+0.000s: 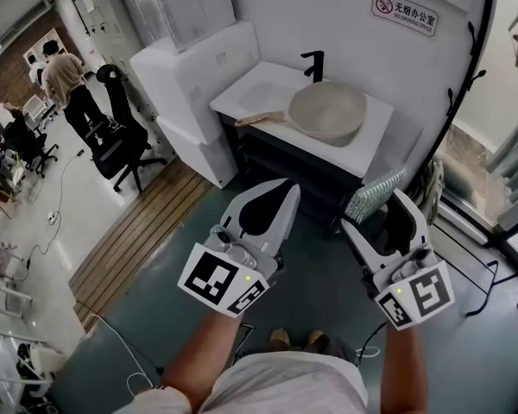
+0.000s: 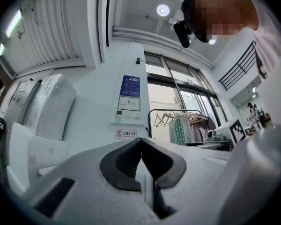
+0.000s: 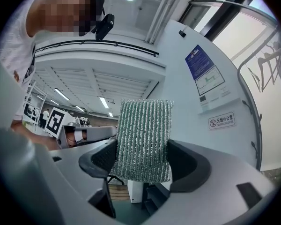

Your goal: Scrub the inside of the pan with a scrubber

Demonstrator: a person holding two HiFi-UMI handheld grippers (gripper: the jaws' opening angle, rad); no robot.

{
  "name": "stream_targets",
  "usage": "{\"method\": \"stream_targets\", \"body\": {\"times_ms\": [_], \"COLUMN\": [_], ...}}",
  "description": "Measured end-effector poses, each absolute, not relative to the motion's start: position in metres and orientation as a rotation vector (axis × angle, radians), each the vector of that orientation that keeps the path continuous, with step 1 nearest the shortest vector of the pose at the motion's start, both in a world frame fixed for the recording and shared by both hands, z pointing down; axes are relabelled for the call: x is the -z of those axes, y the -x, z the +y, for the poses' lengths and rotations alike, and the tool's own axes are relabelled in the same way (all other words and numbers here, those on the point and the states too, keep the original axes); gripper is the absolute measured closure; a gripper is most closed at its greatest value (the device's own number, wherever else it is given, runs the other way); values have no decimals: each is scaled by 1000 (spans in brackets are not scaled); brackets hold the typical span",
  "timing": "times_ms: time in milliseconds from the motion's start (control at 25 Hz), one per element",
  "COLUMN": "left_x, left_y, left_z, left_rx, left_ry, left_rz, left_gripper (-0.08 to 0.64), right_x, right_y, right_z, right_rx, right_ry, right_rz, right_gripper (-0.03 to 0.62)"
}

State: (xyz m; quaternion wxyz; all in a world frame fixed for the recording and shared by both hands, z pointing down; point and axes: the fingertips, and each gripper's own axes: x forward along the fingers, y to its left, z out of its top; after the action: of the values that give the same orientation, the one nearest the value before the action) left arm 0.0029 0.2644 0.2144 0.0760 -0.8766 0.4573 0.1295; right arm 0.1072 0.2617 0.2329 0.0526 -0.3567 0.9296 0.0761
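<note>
A: Where's our scrubber (image 3: 143, 139)?
B: Clamped upright in our right gripper (image 3: 141, 165); our left gripper (image 2: 141, 144) is closed, empty. The pan (image 1: 328, 112) sits upper centre on the bench (image 1: 257, 86), well apart
A: Any writing?
B: Upper-right sign (image 1: 404, 14): "NO SMOKING OFFICE"

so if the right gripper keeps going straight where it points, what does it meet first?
Probably the near edge of the white counter, beside the pan; the gap before it looks free. The scrubber in the right gripper would touch first. Depth unclear.

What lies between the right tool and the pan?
In the head view, the scrubber gripped by the right tool, then a bare strip of white counter, lie before the pan.
</note>
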Motion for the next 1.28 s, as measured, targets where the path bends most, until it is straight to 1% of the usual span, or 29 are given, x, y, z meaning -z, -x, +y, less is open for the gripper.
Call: {"method": "stream_targets", "body": {"times_ms": [360, 640, 1080, 1280], "left_x": [-222, -222, -224, -227], "left_y": [22, 36, 43, 36], "left_z": [263, 238, 139, 86], "left_rx": [-398, -402, -389, -377], "left_ry": [2644, 2640, 2627, 2628], "left_rz": [1354, 1366, 1390, 1411], "left_gripper": [545, 545, 545, 545], "right_x": [-237, -239, -236, -241], "right_y": [-89, -78, -77, -86], "right_z": [260, 235, 135, 80], "right_rx": [-243, -243, -263, -251], "right_ry": [1133, 1125, 1114, 1114], "right_rz": [2829, 2835, 2832, 2851], "right_gripper": [249, 249, 249, 249]}}
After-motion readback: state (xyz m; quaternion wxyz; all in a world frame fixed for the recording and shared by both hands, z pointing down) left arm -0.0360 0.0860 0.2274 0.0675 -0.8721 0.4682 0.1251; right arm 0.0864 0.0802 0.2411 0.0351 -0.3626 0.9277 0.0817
